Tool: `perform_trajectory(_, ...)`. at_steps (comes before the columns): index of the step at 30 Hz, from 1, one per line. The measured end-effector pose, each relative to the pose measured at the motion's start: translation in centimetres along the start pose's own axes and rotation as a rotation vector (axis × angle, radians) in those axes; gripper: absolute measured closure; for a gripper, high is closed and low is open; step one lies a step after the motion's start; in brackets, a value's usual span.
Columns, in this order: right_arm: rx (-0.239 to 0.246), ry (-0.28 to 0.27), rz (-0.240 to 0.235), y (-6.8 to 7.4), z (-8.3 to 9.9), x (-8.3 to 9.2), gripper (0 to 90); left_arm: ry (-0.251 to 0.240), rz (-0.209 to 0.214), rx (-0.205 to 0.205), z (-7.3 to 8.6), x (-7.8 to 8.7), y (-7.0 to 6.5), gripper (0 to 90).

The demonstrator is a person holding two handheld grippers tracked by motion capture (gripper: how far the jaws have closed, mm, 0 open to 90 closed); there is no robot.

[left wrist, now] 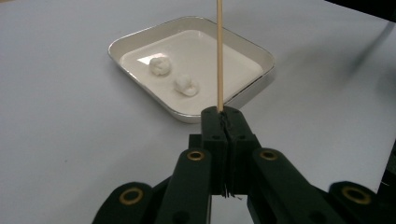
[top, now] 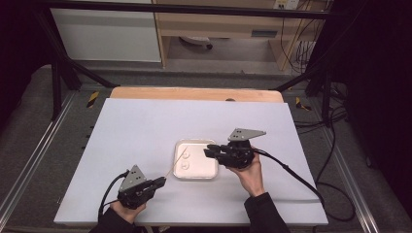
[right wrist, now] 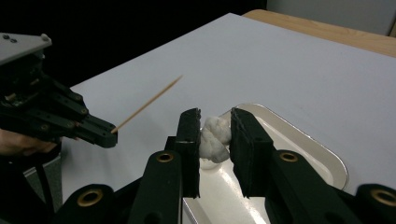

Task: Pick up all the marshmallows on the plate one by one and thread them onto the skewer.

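Here the left tool (left wrist: 223, 113) is clamped on a thin wooden stick (left wrist: 219, 56). The right tool (right wrist: 215, 135) grips a white lump (right wrist: 214, 138), perhaps dough, above the tray (top: 178, 145).

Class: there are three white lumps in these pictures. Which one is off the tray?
The white lump pinched in the right claw, lifted above the tray. The other two lumps lie loose on the tray floor.
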State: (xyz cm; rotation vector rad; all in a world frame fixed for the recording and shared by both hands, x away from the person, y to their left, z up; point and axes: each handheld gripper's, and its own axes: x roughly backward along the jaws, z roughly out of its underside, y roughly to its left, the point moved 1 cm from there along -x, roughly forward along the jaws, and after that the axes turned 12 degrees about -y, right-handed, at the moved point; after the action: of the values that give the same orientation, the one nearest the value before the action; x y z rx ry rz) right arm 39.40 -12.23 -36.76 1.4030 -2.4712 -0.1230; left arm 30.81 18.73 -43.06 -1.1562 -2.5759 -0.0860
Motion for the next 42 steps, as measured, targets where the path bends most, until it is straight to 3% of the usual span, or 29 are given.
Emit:
perform_trajectory(7,-0.037,-0.041,-0.036,0.2,-0.7,0.6,73.7,-0.009,0.029,-0.024,-0.2,-0.7,-1.2,88.3)
perform_trajectory(14,-0.082,-0.068,-0.068,0.1,-0.8,0.1,74.0,-0.011,0.042,-0.035,-0.2,-0.8,-1.6,88.3)
perform_trajectory(42,-0.159,-0.048,-0.147,0.0,-0.3,-1.2,77.8,-0.015,0.054,-0.057,-0.1,-0.8,-1.9,88.4)
